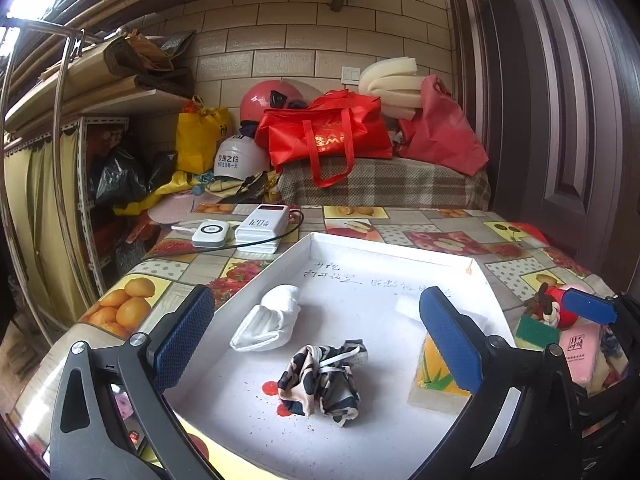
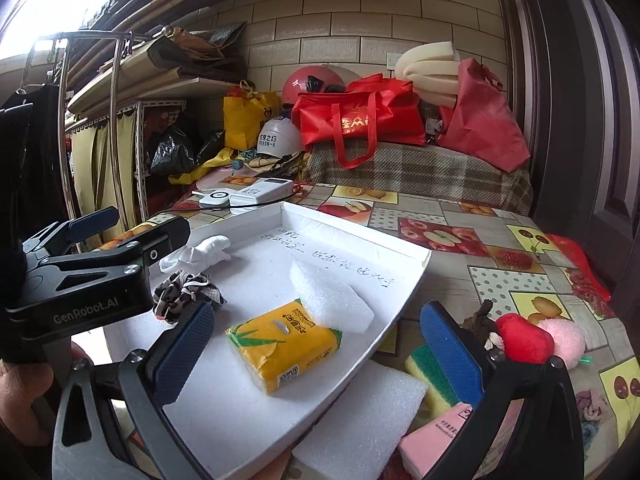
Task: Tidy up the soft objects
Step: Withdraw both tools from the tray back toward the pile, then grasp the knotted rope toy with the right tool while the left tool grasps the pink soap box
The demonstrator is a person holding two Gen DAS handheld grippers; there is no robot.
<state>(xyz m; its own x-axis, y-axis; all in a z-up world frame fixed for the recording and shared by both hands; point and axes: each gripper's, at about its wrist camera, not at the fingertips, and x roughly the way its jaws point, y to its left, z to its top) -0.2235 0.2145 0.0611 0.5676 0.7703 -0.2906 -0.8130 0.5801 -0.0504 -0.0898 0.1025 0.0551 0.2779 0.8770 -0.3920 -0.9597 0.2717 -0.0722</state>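
Flanking white tray (image 2: 404, 280), both grippers' jaws wide open, empty, tissue pack (image 2: 282, 344) between right jaws, foam block (image 2: 332, 296) behind.

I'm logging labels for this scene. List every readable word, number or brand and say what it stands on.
"120W": on the white rectangular power bank.
"GenRobot.AI": on the black body of the left tool, jaws open.
Handwriting on the white shallow tray floor: illegible.
Print on the yellow tissue packet, white helmet, red fabric bag and pink packet: too blurred to read.
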